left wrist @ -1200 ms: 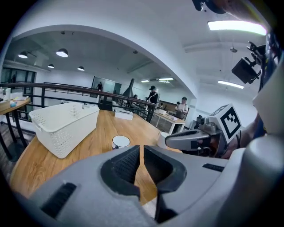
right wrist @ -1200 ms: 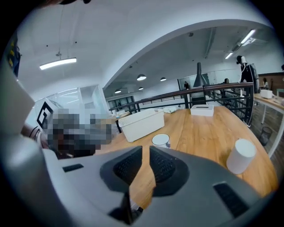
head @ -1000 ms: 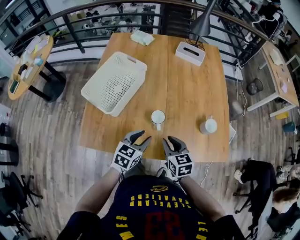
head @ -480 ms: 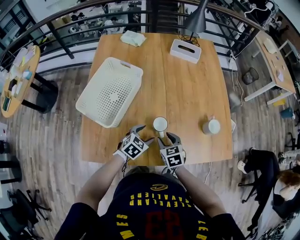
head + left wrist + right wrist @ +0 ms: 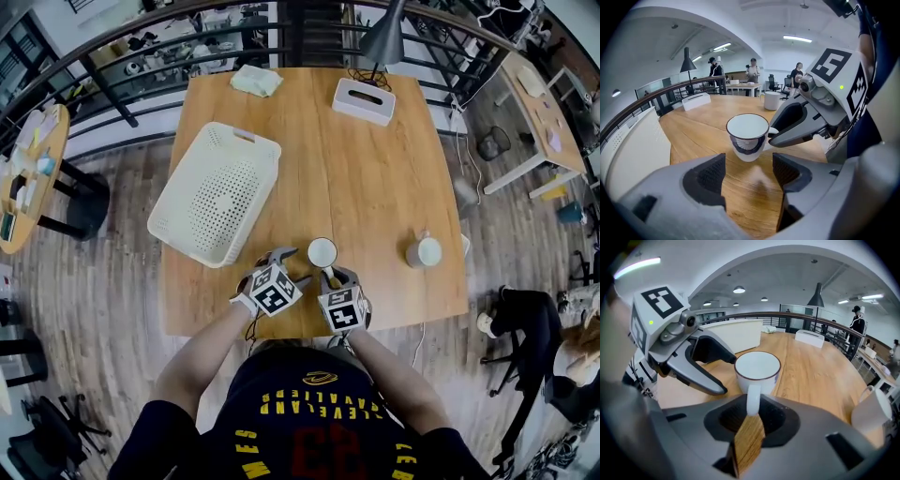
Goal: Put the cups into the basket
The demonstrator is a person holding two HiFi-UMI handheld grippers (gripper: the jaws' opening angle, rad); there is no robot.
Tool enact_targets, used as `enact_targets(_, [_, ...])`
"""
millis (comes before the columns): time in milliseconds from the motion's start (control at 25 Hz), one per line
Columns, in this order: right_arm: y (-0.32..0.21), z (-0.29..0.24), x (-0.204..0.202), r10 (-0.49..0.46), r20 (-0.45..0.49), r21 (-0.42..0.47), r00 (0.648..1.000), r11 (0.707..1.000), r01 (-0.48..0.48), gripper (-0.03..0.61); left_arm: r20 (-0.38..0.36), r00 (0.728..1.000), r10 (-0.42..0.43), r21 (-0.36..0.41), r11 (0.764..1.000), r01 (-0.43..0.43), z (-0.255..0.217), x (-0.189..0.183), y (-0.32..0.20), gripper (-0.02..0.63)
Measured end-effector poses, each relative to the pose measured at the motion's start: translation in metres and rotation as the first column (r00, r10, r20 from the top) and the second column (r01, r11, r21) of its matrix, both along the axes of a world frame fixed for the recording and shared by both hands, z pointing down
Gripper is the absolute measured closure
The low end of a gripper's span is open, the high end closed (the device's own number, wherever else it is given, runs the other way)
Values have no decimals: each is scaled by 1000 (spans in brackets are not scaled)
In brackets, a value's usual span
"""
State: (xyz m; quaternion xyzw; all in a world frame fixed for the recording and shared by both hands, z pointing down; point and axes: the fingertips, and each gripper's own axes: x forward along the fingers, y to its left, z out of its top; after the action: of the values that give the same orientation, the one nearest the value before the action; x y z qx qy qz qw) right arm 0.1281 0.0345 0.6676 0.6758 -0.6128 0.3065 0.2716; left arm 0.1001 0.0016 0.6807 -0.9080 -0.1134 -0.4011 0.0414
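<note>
A white cup with a dark rim (image 5: 322, 252) stands near the table's front edge, its handle turned toward me. My right gripper (image 5: 339, 274) has that handle between its pads (image 5: 750, 416), and its jaws are closing on it. My left gripper (image 5: 292, 266) sits just left of the cup (image 5: 747, 136), jaws still opening wide. Nothing is between them; the cup stands a little ahead of the pads (image 5: 705, 174). A second white cup (image 5: 424, 250) stands alone to the right. The white perforated basket (image 5: 216, 192) lies empty at the table's left.
At the table's far end are a white tissue box (image 5: 362, 100), a folded cloth (image 5: 256, 81) and a black lamp (image 5: 380, 42). A dark railing (image 5: 112, 56) curves behind the table. The basket overhangs the table's left edge. Other desks and people are far off.
Both grippers have moved forward from the table's front edge up to the near cup. The right one now has the cup's handle between its jaws, and the left one stands beside the cup.
</note>
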Motion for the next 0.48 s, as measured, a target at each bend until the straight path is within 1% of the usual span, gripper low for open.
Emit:
enact_targets(80, [0,0,1,-16,-12,9,1000,1000,16,499,0,1000,22,-7,1000,-22,1,1,-2,311])
enact_targets(160, [2,0,2,-54,-18,16,998,998,55,500,5,999,45,-2,999,-45,3,1,-4,311])
enact_targets(280, [5,0,3,-160,-33,15,987,987,160,503,22,997,80,4,997,-81,6,3,-9,311])
enact_targets(360, [8,1,4,-248,-41,9,968,969,248,503,36,992,118,4,993,-118,7,5,-8,311])
enact_targets(480, [15,4,7,-367,-22,-10,930,930,367,503,39,982,184,0,983,-184,8,5,2,311])
